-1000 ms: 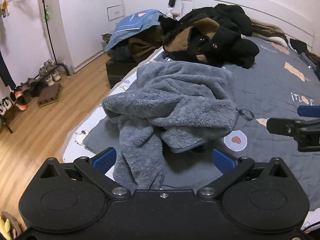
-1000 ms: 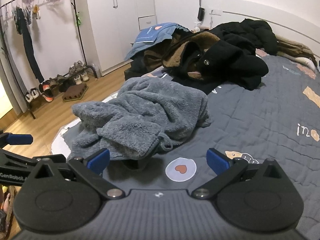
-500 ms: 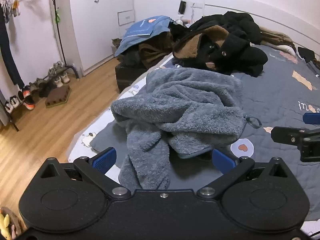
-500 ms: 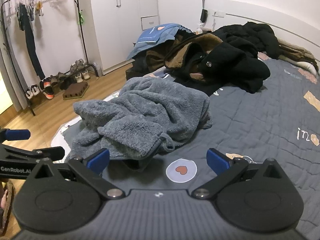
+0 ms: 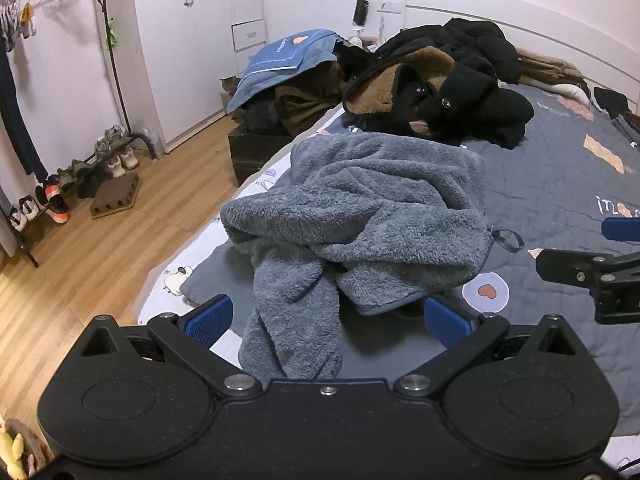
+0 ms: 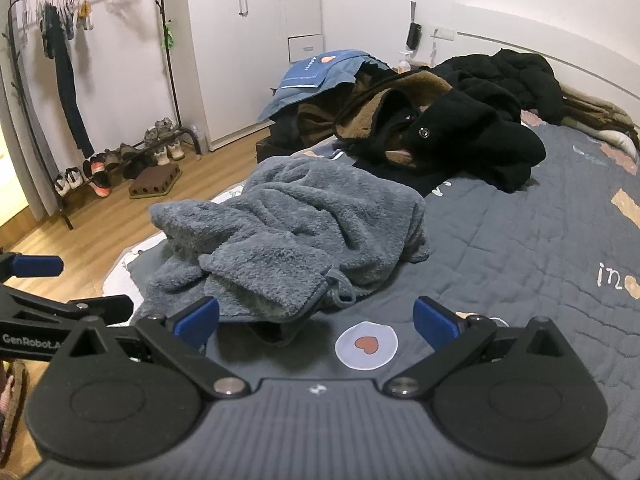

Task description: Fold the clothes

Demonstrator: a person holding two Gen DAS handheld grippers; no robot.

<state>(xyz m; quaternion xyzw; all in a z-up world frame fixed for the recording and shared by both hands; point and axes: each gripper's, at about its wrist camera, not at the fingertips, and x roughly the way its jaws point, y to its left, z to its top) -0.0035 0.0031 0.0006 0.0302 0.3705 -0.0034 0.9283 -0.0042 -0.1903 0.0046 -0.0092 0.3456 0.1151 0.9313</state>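
A crumpled grey fleece garment [image 5: 360, 216] lies in a heap on the dark grey bedspread [image 5: 560, 184], near the bed's left edge, with one part trailing toward me. My left gripper [image 5: 327, 318] is open, and the trailing grey part lies between its blue fingertips without being held. In the right wrist view the same garment [image 6: 296, 232] sits ahead and to the left. My right gripper [image 6: 316, 316] is open above the bedspread [image 6: 520, 260], its left fingertip close to the garment's near edge. Each gripper shows at the side of the other's view.
A pile of black and brown coats [image 5: 440, 88] and a blue cloth [image 5: 284, 60] lies at the far side of the bed. A wooden floor [image 5: 80, 264], a shoe rack [image 5: 80, 176], a clothes rail [image 6: 60, 60] and white wardrobes [image 5: 192, 40] are on the left.
Both grippers have drawn back and risen slightly, so the grey garment sits a little farther off. Nothing was gripped, and the garment keeps its shape.
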